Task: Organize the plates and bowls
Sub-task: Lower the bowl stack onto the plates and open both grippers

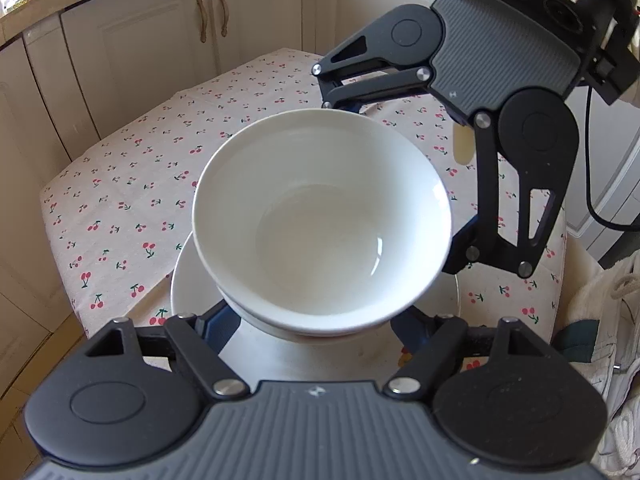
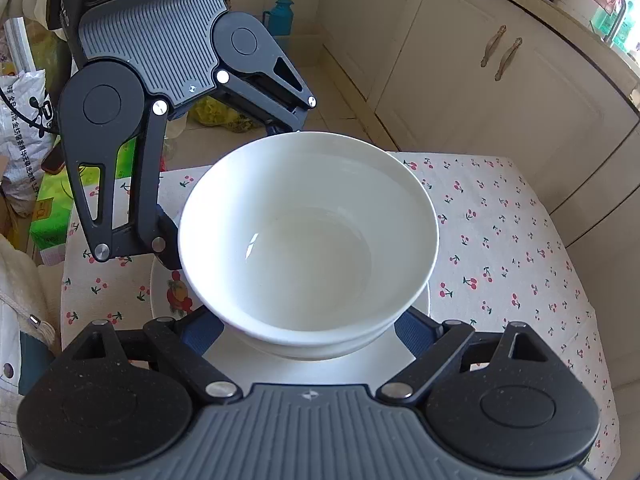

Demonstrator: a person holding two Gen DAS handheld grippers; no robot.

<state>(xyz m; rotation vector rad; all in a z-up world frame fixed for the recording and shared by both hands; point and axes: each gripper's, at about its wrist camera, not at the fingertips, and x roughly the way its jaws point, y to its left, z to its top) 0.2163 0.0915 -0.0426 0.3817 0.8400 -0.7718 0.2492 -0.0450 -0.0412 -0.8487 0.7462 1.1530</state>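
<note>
Two nested white bowls (image 1: 320, 220) (image 2: 308, 240) sit tilted over a white plate (image 1: 320, 360) (image 2: 280, 372) with a fruit print, on the cherry-print tablecloth (image 1: 160, 160) (image 2: 500, 240). I cannot tell whether the lower bowl (image 2: 320, 350) touches the plate. My left gripper (image 1: 312, 320) (image 2: 232, 186) has its blue pads against the stack's lower sides and is shut on it. From the opposite side my right gripper (image 2: 308, 332) (image 1: 400, 178) clamps the same stack, one finger on each flank. The bowls hide the fingertips.
Cream cabinets (image 1: 160, 40) (image 2: 480, 80) stand close behind the table. On the floor are a printed bag (image 2: 24, 120), a green box (image 2: 52, 208) and a blue flask (image 2: 282, 16). A person's pale garment (image 1: 608, 320) is at the table's edge.
</note>
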